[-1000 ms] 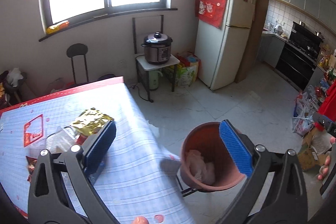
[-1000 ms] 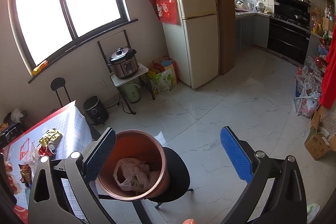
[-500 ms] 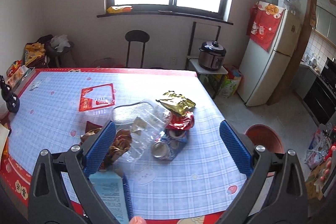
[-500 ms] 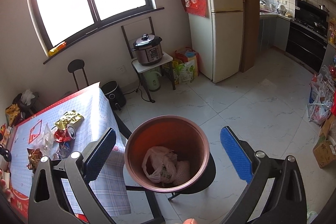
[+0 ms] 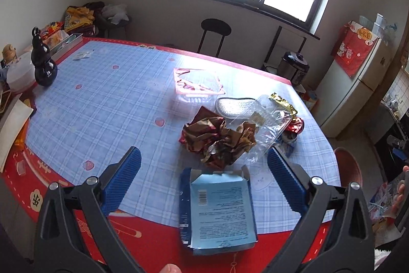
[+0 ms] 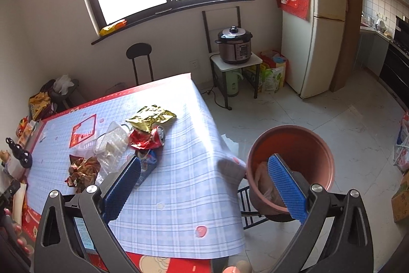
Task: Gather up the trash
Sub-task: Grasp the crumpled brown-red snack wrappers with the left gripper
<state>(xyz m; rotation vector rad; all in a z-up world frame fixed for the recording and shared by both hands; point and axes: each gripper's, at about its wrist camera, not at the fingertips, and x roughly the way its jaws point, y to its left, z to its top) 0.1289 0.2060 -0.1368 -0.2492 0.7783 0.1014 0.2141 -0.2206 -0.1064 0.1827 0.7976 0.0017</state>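
We hold the left gripper over the near edge of the tabletop, jaws wide apart, nothing between the pads. Right under it lies a flattened blue carton, printed side up, partly on the red border. Just past the carton sits a crumpled brown-gold wrapper, touching a clear plastic tray; a gold foil bag and a crushed red can lie toward the right edge. We hold the right gripper spread open too, empty, off the right corner. The brown trash bin stands on a stool beside that corner, with bagged trash inside.
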